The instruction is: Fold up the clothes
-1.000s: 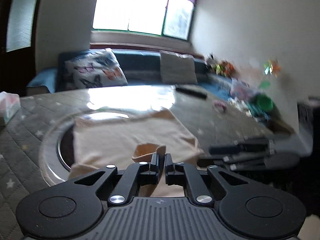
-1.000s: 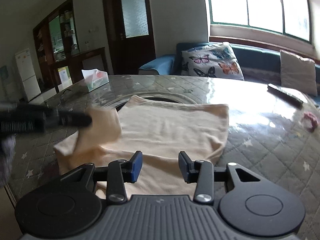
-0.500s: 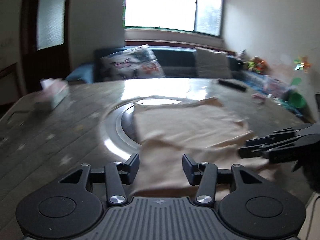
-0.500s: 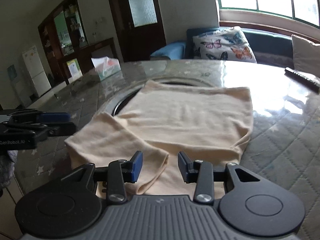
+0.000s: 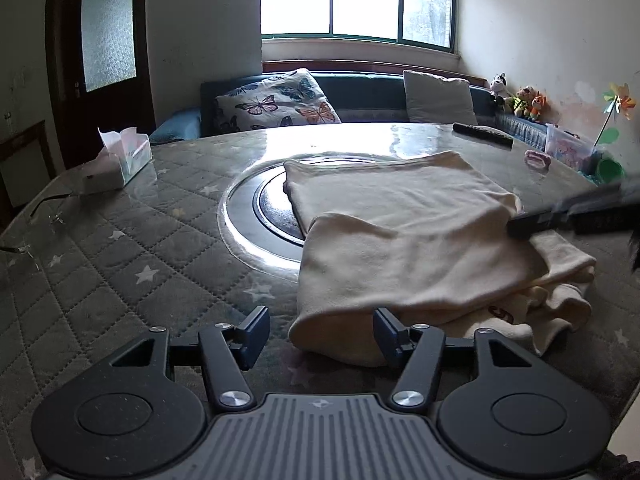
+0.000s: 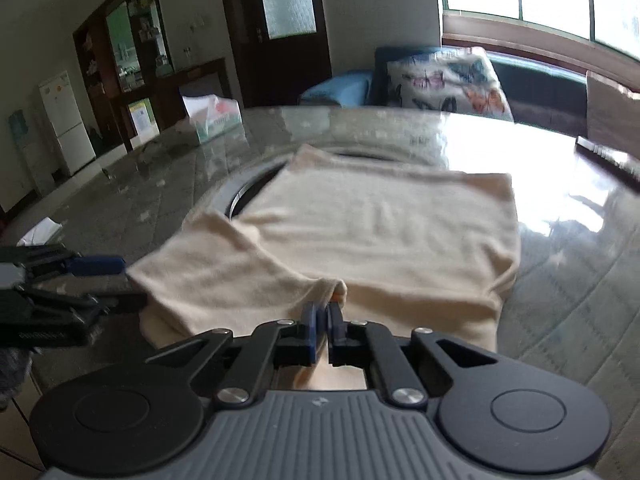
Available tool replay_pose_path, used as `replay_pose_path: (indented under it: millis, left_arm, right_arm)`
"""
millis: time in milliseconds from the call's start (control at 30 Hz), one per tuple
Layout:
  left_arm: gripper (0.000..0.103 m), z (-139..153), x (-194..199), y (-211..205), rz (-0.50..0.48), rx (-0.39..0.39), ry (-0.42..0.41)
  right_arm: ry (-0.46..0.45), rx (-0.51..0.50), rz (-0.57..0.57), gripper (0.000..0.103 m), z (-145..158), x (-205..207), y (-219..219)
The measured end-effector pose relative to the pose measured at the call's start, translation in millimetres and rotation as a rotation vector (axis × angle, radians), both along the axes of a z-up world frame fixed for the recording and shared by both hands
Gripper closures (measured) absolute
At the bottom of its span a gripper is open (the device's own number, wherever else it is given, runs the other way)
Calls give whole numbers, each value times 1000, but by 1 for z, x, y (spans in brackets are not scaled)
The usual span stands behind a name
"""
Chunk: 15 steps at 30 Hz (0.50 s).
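Note:
A cream garment [image 5: 400,240] lies partly folded on the round table, over the metal turntable ring [image 5: 248,216]. A folded flap covers its near left part. My left gripper [image 5: 320,336] is open and empty, just before the garment's near left corner. My right gripper [image 6: 323,320] is shut on a bunched edge of the cream garment [image 6: 380,232] at its near side. The right gripper also shows in the left wrist view [image 5: 576,216], blurred, at the garment's right edge. The left gripper shows in the right wrist view [image 6: 72,284] at the left.
A tissue box [image 5: 120,156] stands at the table's left. A remote control [image 5: 482,134] and a small pink thing [image 5: 538,158] lie at the far right. The table has a quilted grey cover [image 5: 120,264]. A sofa with cushions [image 5: 280,100] is behind.
My left gripper let go of the garment, opened and drew back to the near left corner. My right gripper closed on the garment's near edge.

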<state>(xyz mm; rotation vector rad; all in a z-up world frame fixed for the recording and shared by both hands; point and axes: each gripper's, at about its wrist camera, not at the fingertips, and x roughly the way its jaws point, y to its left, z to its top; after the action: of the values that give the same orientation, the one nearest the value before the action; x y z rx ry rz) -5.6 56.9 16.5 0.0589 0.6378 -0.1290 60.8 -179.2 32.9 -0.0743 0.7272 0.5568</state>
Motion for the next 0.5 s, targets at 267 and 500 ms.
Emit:
replay_pose_path:
  millis: [267,500]
  left_arm:
    - [46,-6,1,-7,3,53,-2]
    - [62,-10,0,-7,10,61,5]
  right_arm:
    - [-174,-17,13,99,54,-5,-2]
    - [-276,-61,43,99,86,-4,4]
